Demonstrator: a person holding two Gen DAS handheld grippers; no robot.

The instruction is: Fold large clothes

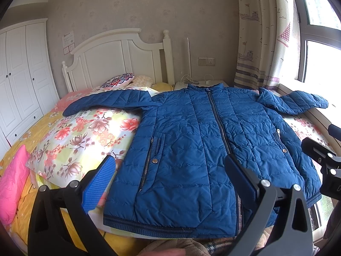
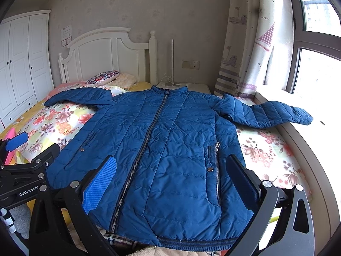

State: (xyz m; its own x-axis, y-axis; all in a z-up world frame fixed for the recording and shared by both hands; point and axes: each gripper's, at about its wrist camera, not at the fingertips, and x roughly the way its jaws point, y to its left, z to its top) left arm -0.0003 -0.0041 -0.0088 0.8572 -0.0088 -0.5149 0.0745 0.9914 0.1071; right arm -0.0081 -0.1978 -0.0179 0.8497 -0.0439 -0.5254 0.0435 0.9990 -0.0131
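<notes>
A blue quilted zip-up jacket [image 1: 198,140] lies flat, front up, on the bed, collar toward the headboard, both sleeves spread sideways. It also shows in the right wrist view [image 2: 170,145]. My left gripper [image 1: 170,170] is open and empty, hovering above the jacket's lower left half near the hem. My right gripper [image 2: 172,170] is open and empty above the lower right half, near the right pocket. The right sleeve [image 2: 275,115] reaches onto the window sill. The left sleeve [image 1: 108,102] lies across the floral quilt.
A floral quilt [image 1: 85,136] and a pink pillow [image 1: 12,181] lie left of the jacket. The white headboard [image 1: 119,57], a wardrobe [image 1: 21,79], a nightstand [image 2: 191,86], the curtain [image 2: 245,42] and window sill [image 2: 309,149] surround the bed. A plaid cloth [image 2: 123,242] lies by the hem.
</notes>
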